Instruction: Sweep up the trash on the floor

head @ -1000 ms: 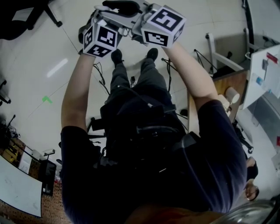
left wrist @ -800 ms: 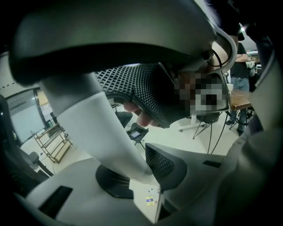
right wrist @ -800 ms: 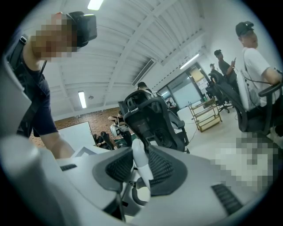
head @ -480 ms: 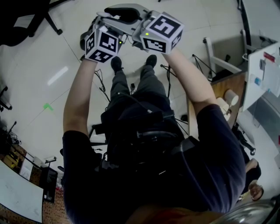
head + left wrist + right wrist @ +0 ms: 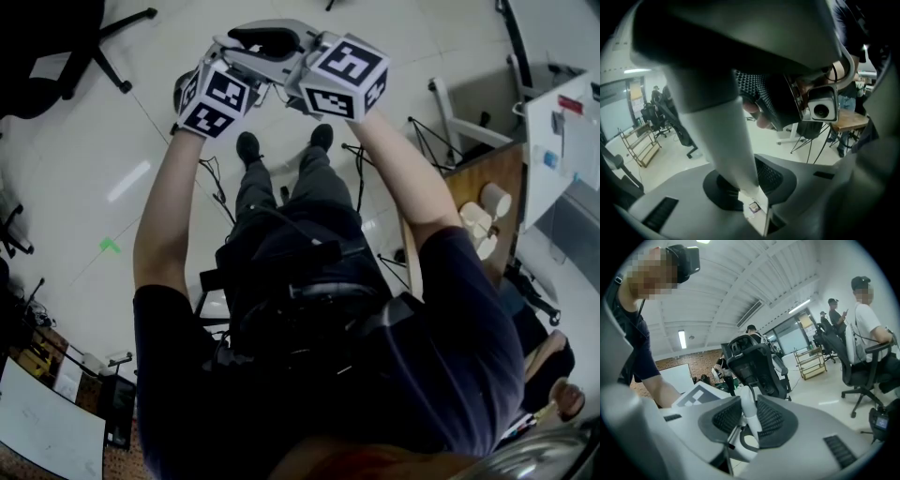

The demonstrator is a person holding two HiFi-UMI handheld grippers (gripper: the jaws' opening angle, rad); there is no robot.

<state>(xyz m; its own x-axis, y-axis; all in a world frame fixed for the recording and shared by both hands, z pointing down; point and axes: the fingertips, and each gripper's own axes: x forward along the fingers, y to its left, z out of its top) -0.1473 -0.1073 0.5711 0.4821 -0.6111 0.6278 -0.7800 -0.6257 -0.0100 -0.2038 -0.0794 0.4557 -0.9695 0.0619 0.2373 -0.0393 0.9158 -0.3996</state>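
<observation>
The head camera (image 5: 687, 261) rides on the person's brow, above and behind the left gripper (image 5: 750, 183) and the right gripper (image 5: 749, 422). It stares steeply down past chest and outstretched arms. Both grippers sit at the far top of its frame, with the floor (image 5: 75, 169) beneath. The left gripper's camera sits close behind jaws that have just been closing round a pale handle (image 5: 724, 136), which crowds the lens. Beyond it shows the right gripper's lens box (image 5: 820, 108). The right one looks along a pale shaft (image 5: 748, 409) and out across the room, sharing the left marker cube (image 5: 696, 399) with the head view.
</observation>
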